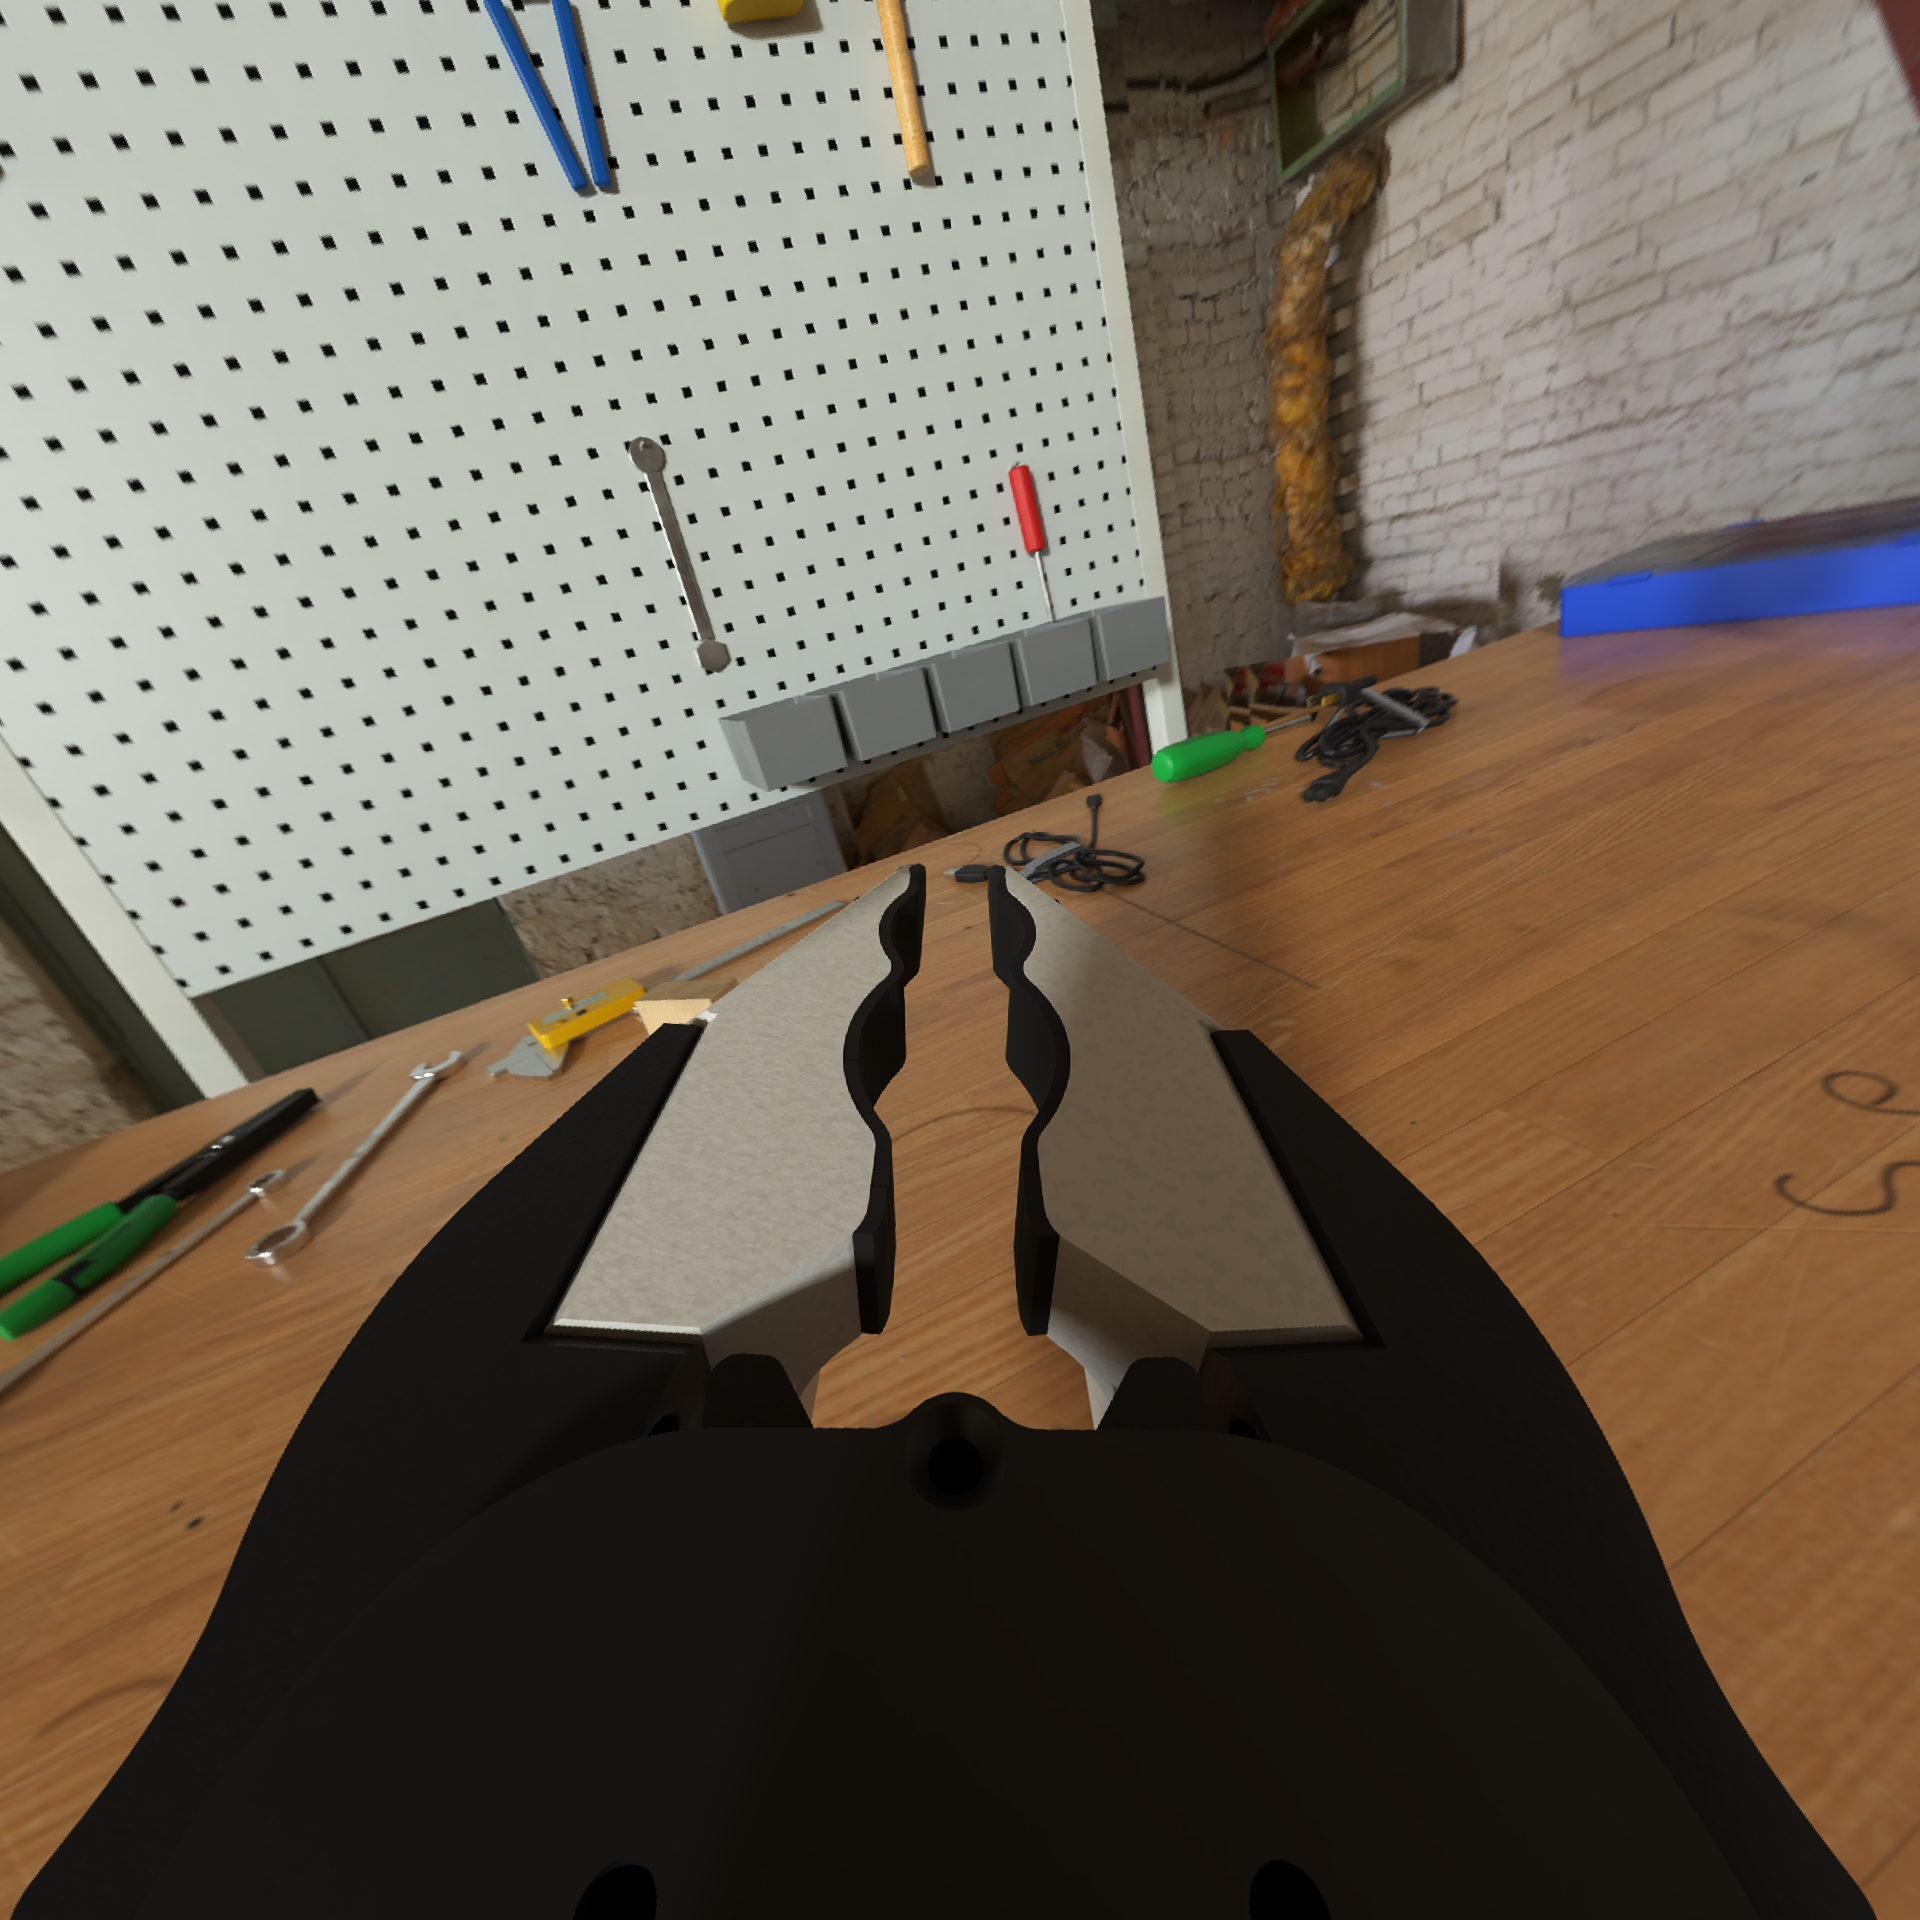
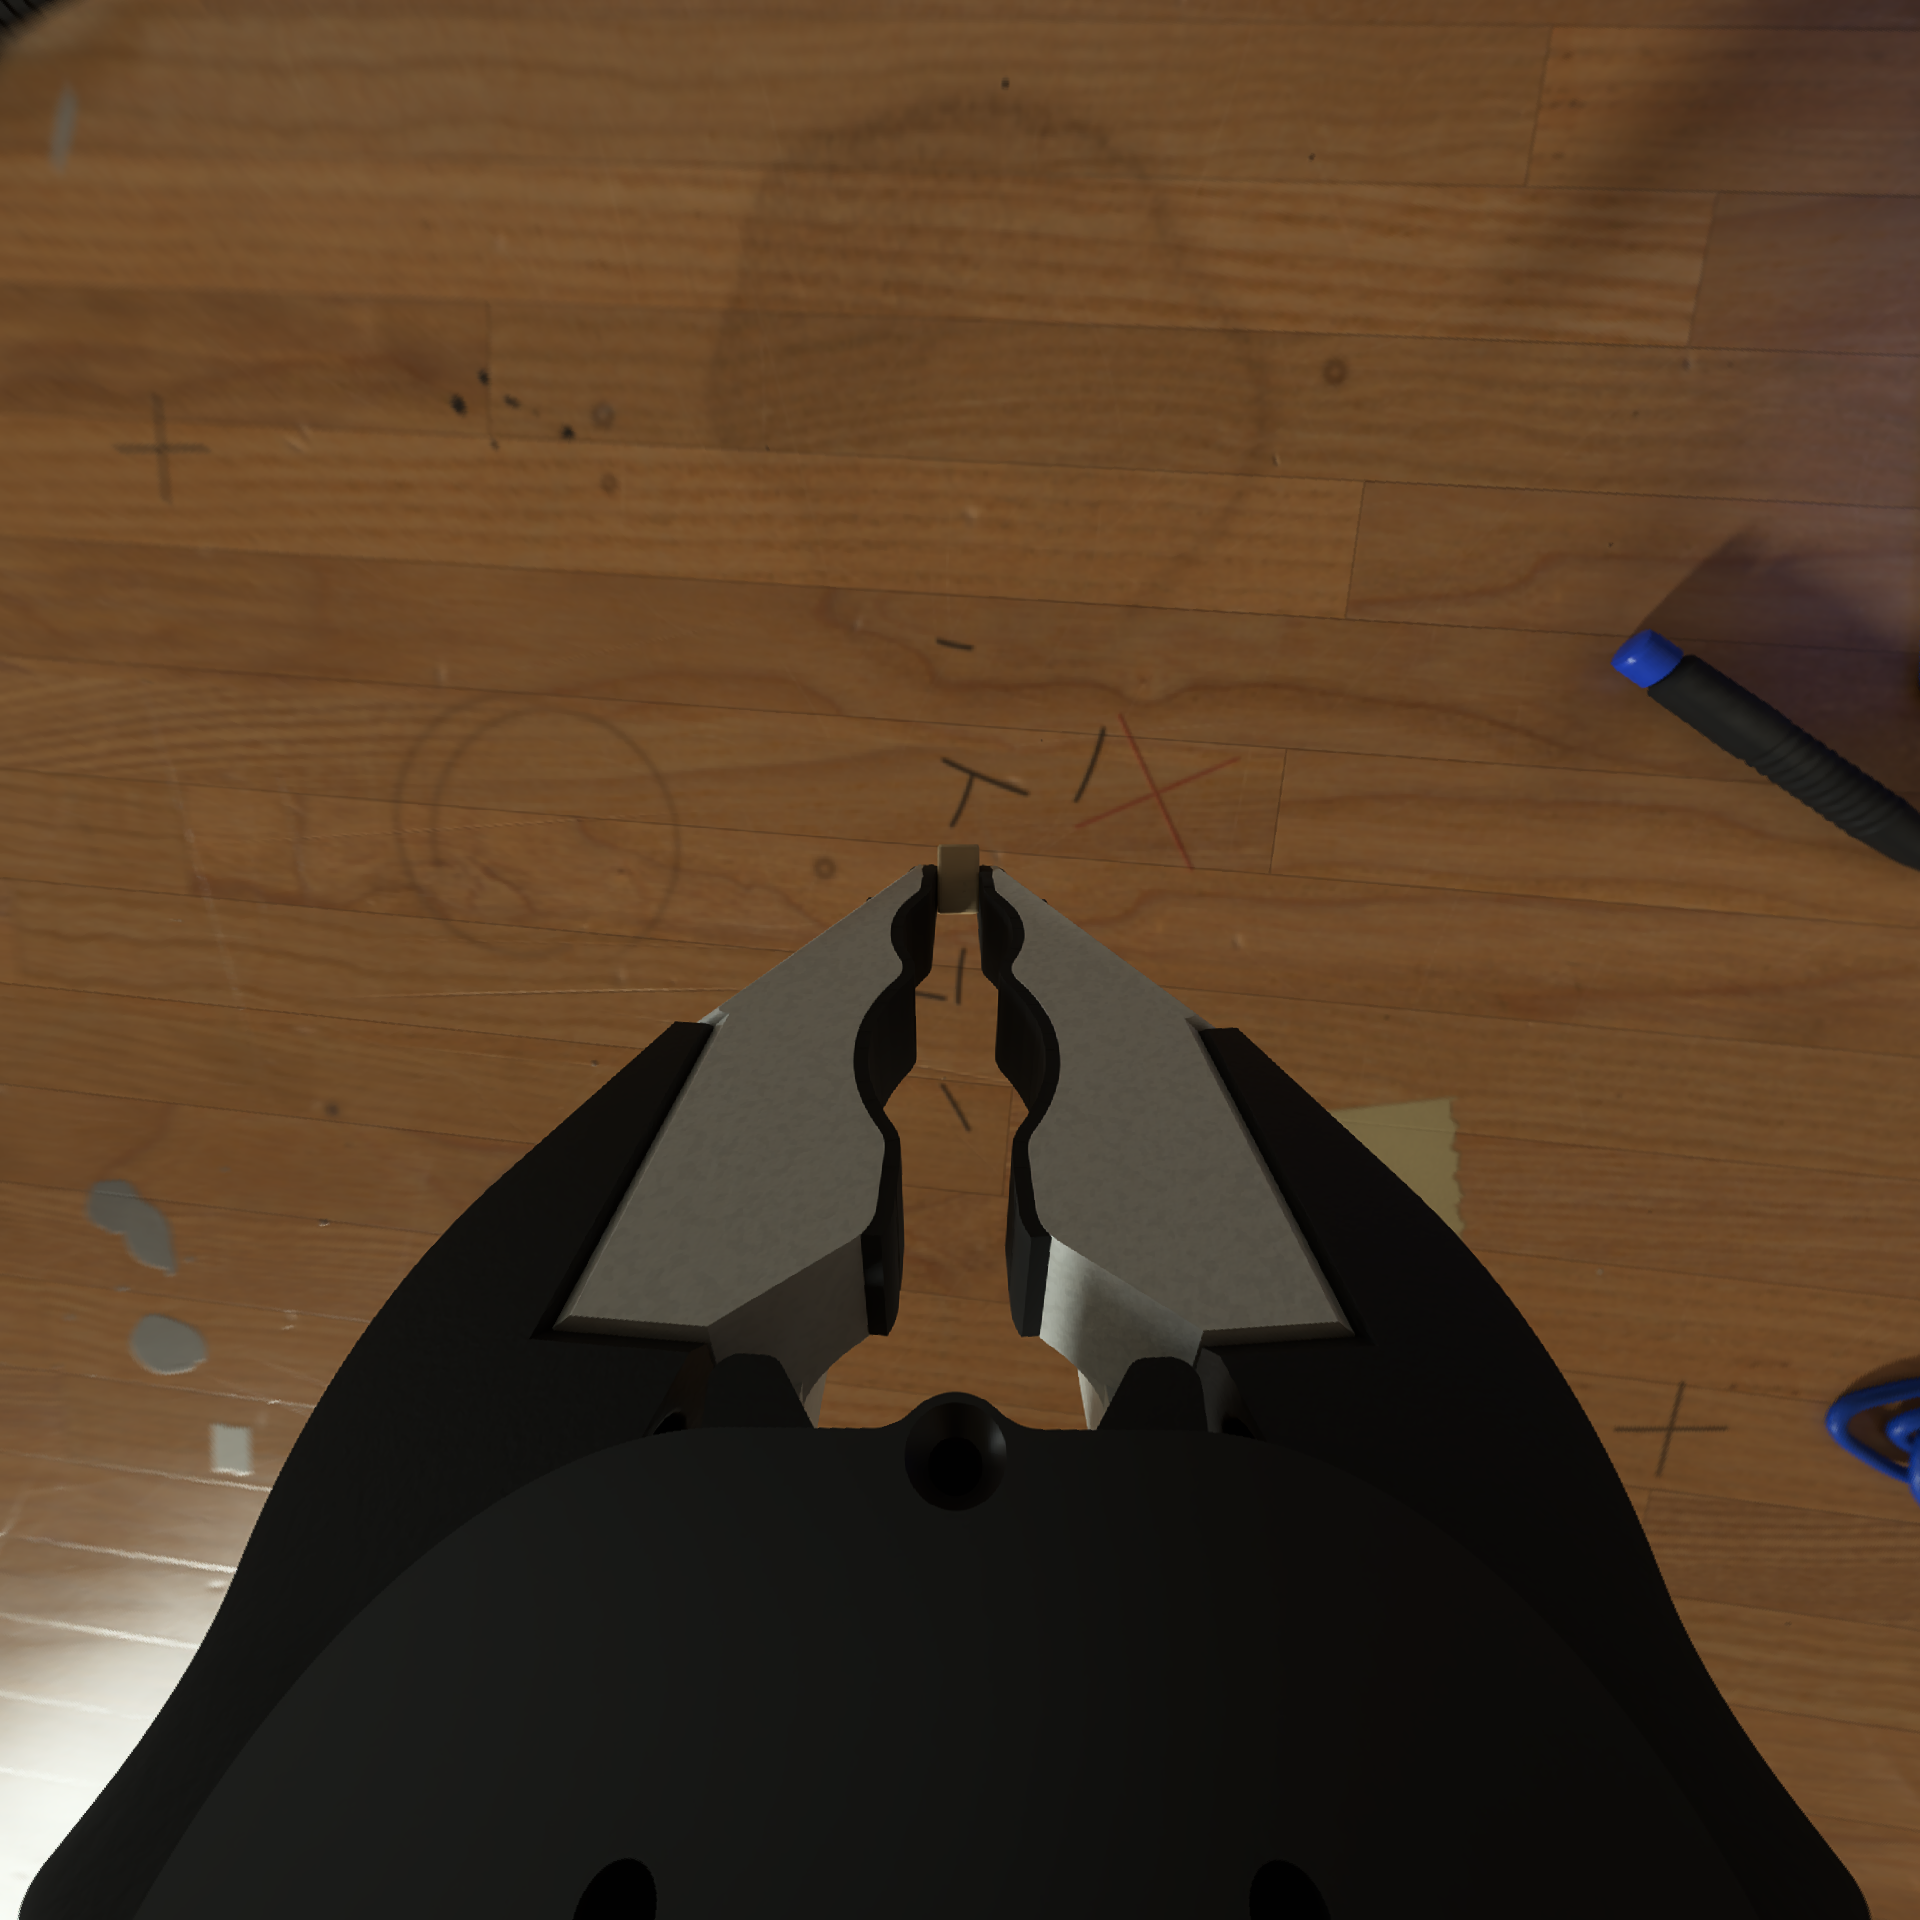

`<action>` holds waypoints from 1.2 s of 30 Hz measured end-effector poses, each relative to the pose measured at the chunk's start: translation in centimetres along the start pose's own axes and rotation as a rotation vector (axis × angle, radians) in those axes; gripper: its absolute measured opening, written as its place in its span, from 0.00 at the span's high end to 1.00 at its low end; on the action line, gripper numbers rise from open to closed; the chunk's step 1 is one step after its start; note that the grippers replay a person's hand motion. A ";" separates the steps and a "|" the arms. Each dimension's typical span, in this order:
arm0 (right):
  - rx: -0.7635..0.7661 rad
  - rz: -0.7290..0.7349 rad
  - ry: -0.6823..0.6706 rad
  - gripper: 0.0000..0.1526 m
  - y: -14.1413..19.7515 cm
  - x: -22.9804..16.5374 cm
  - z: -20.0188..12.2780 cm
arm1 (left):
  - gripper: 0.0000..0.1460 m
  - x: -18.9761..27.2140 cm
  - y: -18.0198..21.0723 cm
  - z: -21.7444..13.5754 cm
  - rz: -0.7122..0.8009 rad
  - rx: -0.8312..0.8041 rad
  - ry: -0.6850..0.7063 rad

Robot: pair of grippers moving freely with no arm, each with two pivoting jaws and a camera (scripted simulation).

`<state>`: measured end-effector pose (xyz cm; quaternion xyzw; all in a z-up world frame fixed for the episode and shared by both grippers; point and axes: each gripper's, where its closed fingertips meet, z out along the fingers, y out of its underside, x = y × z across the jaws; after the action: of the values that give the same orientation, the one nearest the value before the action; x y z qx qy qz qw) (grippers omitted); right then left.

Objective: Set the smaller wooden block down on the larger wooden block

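Observation:
My right gripper point(image 2: 957, 891) points down at the wooden tabletop and is shut on a small pale wooden block point(image 2: 957, 864), pinched at the very fingertips and held above the table. My left gripper point(image 1: 956, 878) hovers low over the bench, empty, its fingertips a narrow gap apart. A pale wooden block point(image 1: 673, 1010) lies on the bench just left of my left finger, which partly hides it. I cannot tell its full size.
A yellow tool point(image 1: 582, 1016), wrenches point(image 1: 353, 1158) and green-handled pliers point(image 1: 83, 1247) lie at the left. Cables point(image 1: 1075, 860), a green screwdriver point(image 1: 1210, 753) and a blue box point(image 1: 1745, 587) lie farther right. A pegboard point(image 1: 416, 468) stands behind. A blue-capped black handle point(image 2: 1766, 748) lies at the right of the right wrist view.

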<state>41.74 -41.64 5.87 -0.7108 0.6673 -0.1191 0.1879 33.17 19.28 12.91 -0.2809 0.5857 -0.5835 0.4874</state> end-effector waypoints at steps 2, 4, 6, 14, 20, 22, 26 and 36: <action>0.023 0.018 -0.011 0.95 -0.4 0.0 -1.1 | 0.92 0.0 0.1 0.1 0.039 -0.006 -0.017; 0.037 0.007 0.014 0.95 -1.0 0.2 -2.6 | 0.93 -0.2 0.2 0.1 0.054 -0.006 -0.035; 0.037 0.005 0.036 0.95 -1.5 0.2 -4.3 | 0.93 -0.6 0.2 0.1 0.046 -0.004 -0.058; 0.205 -0.029 -0.112 0.95 -6.4 -6.2 -12.9 | 0.93 -2.5 0.6 -0.1 0.018 -0.001 -0.168; 0.214 -0.249 -0.267 0.95 -10.8 -19.8 -16.6 | 0.92 -6.3 -0.2 -1.9 0.114 -0.007 -0.427; 0.209 -0.335 -0.323 0.95 -12.3 -26.0 -16.4 | 0.94 -8.7 -0.7 -3.4 0.154 -0.009 -0.541; 0.183 -0.479 -0.439 0.95 -14.5 -40.2 -13.4 | 1.00 -14.6 -0.2 -7.5 0.169 -0.042 -0.834; 0.066 -0.647 -0.522 0.95 -14.3 -64.8 0.3 | 1.00 -21.0 0.4 -14.9 -0.021 0.036 -1.137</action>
<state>49.53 23.29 16.94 -0.8838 0.3353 -0.0089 0.3262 27.54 44.26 15.33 -0.5482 0.2182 -0.3551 0.7251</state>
